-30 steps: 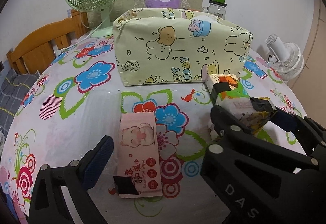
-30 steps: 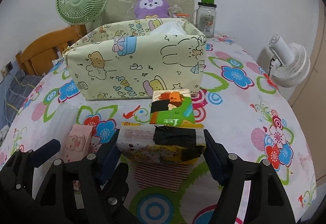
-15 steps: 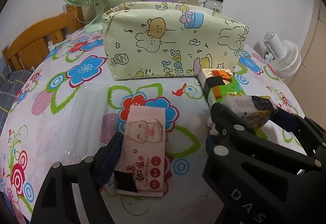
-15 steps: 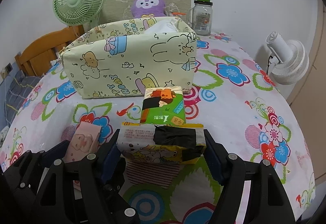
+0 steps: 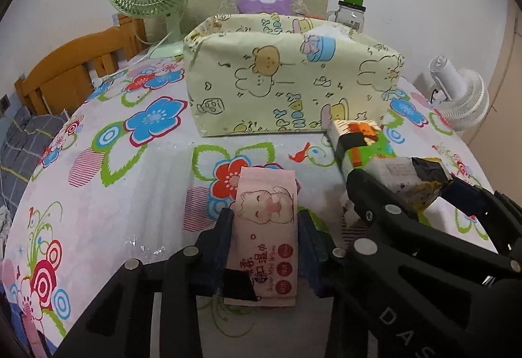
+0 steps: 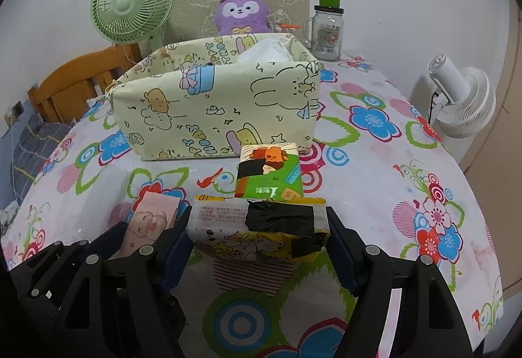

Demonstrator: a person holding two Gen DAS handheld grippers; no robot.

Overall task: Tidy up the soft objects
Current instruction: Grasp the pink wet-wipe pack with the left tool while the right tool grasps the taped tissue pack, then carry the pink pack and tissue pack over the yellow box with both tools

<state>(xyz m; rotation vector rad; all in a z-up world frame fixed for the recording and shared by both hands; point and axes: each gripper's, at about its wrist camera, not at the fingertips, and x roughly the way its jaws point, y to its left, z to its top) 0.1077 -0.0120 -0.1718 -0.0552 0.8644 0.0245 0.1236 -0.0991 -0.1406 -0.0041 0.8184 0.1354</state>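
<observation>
The flowered tablecloth (image 5: 98, 169) lies bare to the left of the pink wipes pack (image 5: 266, 227), leaving open passage there. Ahead, the cartoon-print fabric bin (image 5: 290, 87) blocks the way, its top open. The green tissue pack (image 6: 269, 173) sits just before it. Behind stand a green fan (image 6: 130, 4), purple plush (image 6: 241, 10) and glass jar (image 6: 326, 32); right table edge is free.

Two handheld grippers, all matte black plastic. Left gripper (image 5: 265, 244): angular, skeletal arms with cut-out openings, round silver screw heads at the pivots, dark blue pads lining the inner faces of the jaws. Right gripper (image 6: 257, 247): same black linkage frame, same silver screws, same blue padding. White raised lettering "DAS" on the right gripper's body, seen from the left wrist.
</observation>
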